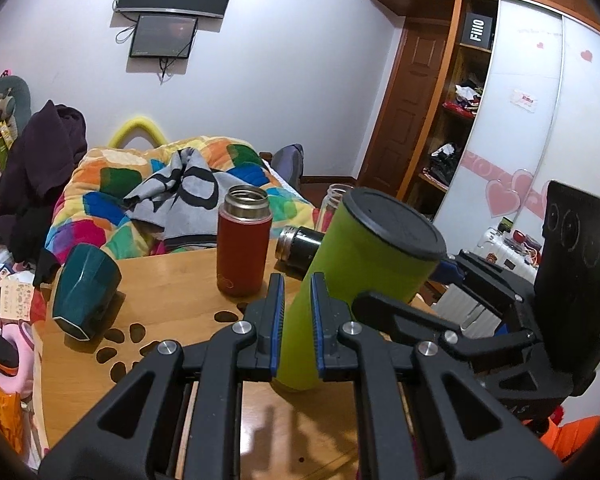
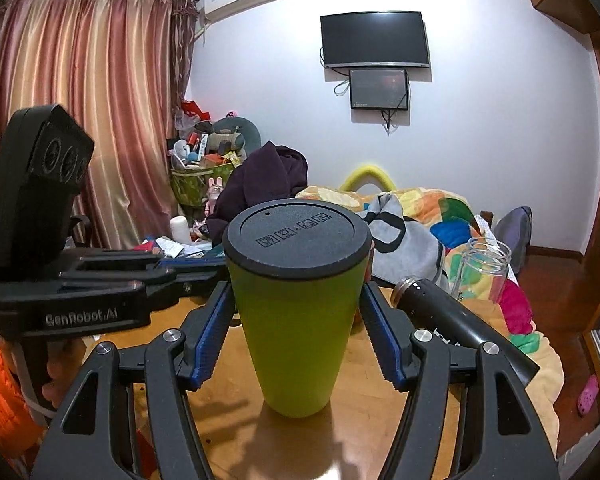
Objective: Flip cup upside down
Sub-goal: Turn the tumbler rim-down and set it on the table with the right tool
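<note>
A green cup with a black lid (image 1: 340,272) (image 2: 296,320) stands on the wooden table (image 1: 172,308), narrow end down and tilted in the left wrist view. My left gripper (image 1: 297,284) has both pads against the cup's lower body. My right gripper (image 2: 296,304) straddles the same cup; its blue pads (image 2: 216,320) stand slightly off the cup's sides. The right gripper's body shows at the right of the left wrist view (image 1: 500,304), and the left gripper's body at the left of the right wrist view (image 2: 80,280).
On the table stand a red flask (image 1: 244,244) without lid, a dark teal cup (image 1: 86,292) lying on its side, a black flask (image 1: 300,246) (image 2: 452,320) lying down and a clear jar (image 2: 482,272). A bed with a colourful quilt (image 1: 160,184) lies behind.
</note>
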Demonstrator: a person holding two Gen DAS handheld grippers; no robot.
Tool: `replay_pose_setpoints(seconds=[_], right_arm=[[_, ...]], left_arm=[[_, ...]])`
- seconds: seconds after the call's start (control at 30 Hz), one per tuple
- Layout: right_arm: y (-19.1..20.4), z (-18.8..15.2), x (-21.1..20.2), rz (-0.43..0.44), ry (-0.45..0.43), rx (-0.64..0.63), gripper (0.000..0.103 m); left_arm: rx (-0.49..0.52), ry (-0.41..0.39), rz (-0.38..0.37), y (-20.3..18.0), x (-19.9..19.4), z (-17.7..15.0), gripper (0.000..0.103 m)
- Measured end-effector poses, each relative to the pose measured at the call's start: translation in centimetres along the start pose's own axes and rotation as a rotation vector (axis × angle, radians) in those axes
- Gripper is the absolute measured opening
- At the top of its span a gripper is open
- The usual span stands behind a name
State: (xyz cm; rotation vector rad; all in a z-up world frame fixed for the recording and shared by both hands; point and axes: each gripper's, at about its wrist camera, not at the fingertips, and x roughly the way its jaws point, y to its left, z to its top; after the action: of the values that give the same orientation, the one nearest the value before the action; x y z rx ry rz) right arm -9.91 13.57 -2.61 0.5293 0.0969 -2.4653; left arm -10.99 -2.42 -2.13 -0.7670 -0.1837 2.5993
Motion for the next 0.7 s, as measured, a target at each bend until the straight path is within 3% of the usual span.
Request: replay_pose_setpoints(seconds=[0.7], right_arm=[[0.3,0.6,2.3,0.004,0.054,0.012,0.06]], left_arm=[[-0.026,0.021,0.028,1.9,0.9,-0.4,0.011]])
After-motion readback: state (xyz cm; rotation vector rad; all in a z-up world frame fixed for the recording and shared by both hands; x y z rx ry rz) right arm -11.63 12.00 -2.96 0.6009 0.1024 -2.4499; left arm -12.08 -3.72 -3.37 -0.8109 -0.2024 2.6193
